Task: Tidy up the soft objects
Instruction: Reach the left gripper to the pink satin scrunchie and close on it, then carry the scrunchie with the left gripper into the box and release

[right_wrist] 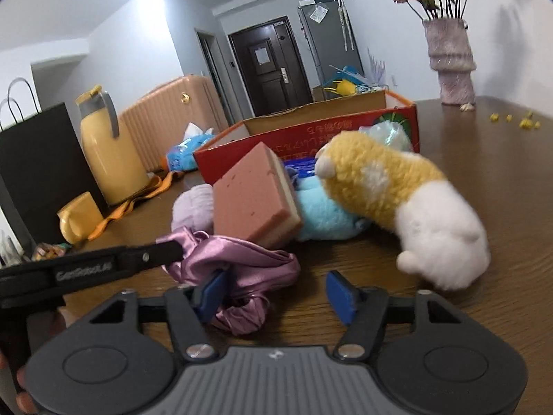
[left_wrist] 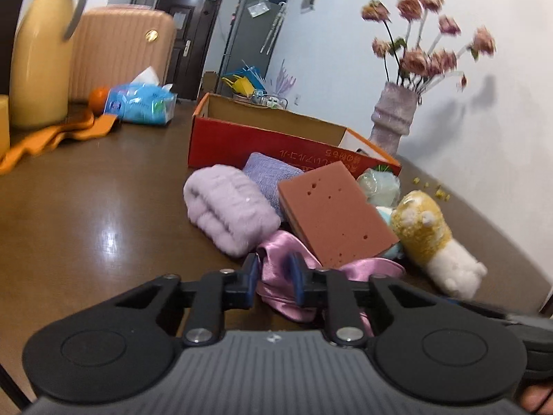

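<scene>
Behind the sponge, a blue plush lies half hidden

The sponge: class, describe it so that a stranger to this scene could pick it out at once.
Find the red cardboard box on the brown table; a heap of soft things lies in front of it. The sponge leans tilted on that heap, above the pink satin cloth. Unlike its fluffy neighbours, it is a flat, brick-red slab with small holes and a pale underside.

**Soft Things and Table Items, Counted**

One red cardboard box; one brown sponge; one lilac towel roll; one purple knit cloth; one pink satin cloth; two plush toys, one yellow-and-white, one light blue; one vase; one yellow jug; one tissue pack.
</scene>
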{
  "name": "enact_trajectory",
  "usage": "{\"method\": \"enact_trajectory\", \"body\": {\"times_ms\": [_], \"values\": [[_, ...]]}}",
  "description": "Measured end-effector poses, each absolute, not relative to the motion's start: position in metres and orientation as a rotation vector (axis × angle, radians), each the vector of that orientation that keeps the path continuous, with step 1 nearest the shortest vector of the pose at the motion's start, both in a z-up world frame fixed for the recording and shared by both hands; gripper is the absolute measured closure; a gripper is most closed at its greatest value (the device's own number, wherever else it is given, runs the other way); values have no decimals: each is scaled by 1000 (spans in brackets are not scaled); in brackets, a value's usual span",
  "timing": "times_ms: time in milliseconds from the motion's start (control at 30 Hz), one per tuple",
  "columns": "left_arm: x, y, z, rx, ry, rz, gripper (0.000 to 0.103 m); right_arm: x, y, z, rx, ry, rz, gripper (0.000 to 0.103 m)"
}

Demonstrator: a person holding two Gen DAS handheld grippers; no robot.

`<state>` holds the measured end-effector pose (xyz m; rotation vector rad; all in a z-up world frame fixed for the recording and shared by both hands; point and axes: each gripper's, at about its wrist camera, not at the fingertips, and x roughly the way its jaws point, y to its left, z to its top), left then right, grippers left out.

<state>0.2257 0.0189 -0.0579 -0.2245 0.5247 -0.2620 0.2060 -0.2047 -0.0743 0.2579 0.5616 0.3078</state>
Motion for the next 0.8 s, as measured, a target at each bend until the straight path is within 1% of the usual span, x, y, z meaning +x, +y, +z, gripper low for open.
{"method": "enact_trajectory", "body": {"times_ms": [33,67,100,133,167,200,267,400,533,633,700,800], "values": [[223,22,-59,-234,522,-269,88,206,-203,-75,255,556,320,55],[221,23,-59,-235,518,-272,91,207,-201,-76,249,554,333,66],[218,22,-60,-231,515,-278,92,208,-199,-77,245,555,347,79],[216,21,-58,-228,515,-286,95,209,-197,-78,243,559,362,86],[212,21,-56,-226,512,-289,96,209,-193,-76,230,562,376,91],[208,22,-53,-225,507,-300,97,206,-190,-74,204,559,372,93],[199,24,-46,-229,493,-327,98,199,-185,-67,170,553,392,95],[183,35,-24,-276,436,-386,98,178,-194,-47,203,496,450,96],[196,35,7,-308,409,-412,98,177,-202,-18,225,427,457,96],[227,35,36,-313,355,-438,98,201,-203,13,191,355,481,97],[260,35,51,-331,315,-440,98,233,-203,29,171,330,495,97],[323,30,66,-324,359,-422,98,300,-204,45,203,380,496,97]]}}
